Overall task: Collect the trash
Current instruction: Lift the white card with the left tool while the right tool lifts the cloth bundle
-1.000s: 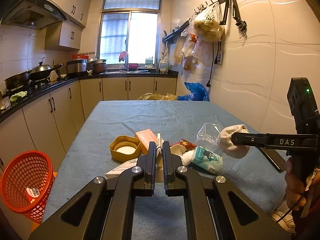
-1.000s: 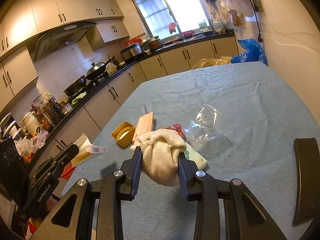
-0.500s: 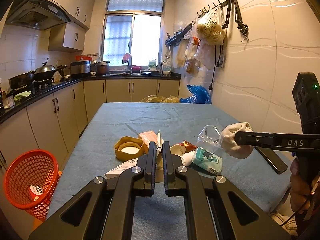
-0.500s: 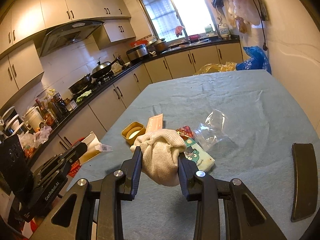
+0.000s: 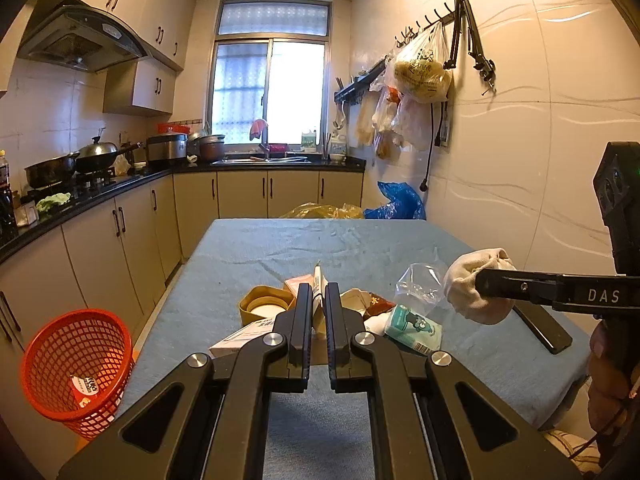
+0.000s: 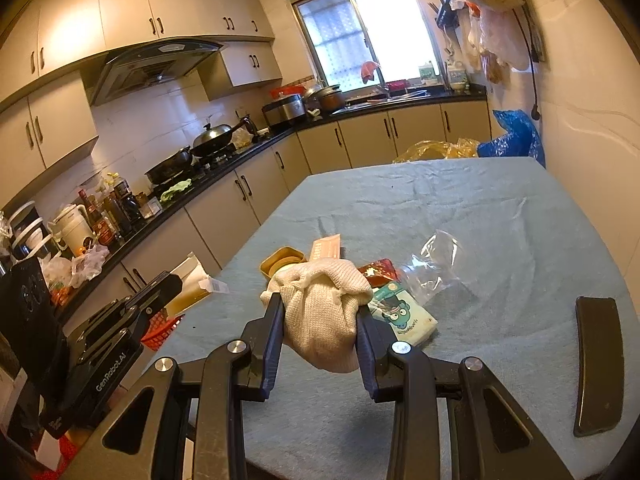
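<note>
My left gripper (image 5: 318, 294) is shut on the thin edge of a flattened tan and white carton (image 6: 192, 282), held above the table's near left side. In the right wrist view my right gripper (image 6: 320, 308) is shut on a balled cream knitted cloth (image 6: 320, 324), lifted over the blue tablecloth (image 6: 460, 208). On the cloth beyond lie a yellow round lid (image 5: 262, 306), a pink box (image 6: 326, 246), a red wrapper (image 6: 378, 274), a green and white tissue packet (image 5: 414, 328) and a clear plastic bag (image 5: 420, 284). An orange-red mesh basket (image 5: 76, 364) stands on the floor at the left.
A black flat phone-like object (image 6: 598, 364) lies near the table's right edge. Cabinets and a cluttered counter (image 6: 132, 216) run along the left. The tiled wall (image 5: 520, 160) borders the table on the right. A person's hand (image 5: 612, 364) holds the right gripper.
Both grippers have drawn back and up a little from the pile, each keeping its load. The pile on the table looks slightly farther away.
</note>
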Motion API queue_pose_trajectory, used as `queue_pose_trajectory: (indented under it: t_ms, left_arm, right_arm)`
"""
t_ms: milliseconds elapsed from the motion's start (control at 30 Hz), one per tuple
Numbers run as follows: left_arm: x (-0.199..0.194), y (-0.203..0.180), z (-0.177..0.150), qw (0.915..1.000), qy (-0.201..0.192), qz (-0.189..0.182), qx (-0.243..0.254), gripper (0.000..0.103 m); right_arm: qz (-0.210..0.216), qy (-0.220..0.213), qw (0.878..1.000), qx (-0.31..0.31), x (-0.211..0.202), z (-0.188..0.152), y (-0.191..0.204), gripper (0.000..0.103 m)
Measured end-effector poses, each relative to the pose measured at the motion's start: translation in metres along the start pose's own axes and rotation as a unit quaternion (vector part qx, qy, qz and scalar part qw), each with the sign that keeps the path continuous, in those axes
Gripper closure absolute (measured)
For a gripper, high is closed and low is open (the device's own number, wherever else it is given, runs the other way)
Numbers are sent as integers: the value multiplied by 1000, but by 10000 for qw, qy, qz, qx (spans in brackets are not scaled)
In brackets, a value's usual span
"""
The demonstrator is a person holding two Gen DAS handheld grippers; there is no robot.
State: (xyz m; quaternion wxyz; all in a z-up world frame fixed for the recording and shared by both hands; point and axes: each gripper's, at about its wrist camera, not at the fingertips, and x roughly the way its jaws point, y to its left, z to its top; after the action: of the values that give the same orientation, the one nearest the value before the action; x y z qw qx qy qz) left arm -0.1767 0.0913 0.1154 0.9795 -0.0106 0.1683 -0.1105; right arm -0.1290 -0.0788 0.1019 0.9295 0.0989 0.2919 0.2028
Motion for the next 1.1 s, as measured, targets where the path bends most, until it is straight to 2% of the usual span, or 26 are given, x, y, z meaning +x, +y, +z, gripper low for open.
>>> queue_pose_trajectory:
  t_ms: [600, 900, 1100]
  left_arm:
    - [-10, 10, 5, 9998, -98, 133, -102, 97]
    - [-15, 35, 3, 9988, -138, 343, -330, 97]
    - [-21, 63, 1, 9963, -169, 627, -560, 97]
  right_arm:
    - [120, 145, 9997, -146, 7, -4, 15, 68]
    - [231, 358, 9987, -263, 29, -4, 32, 68]
    - [354, 557, 9971, -391, 50, -4, 52, 68]
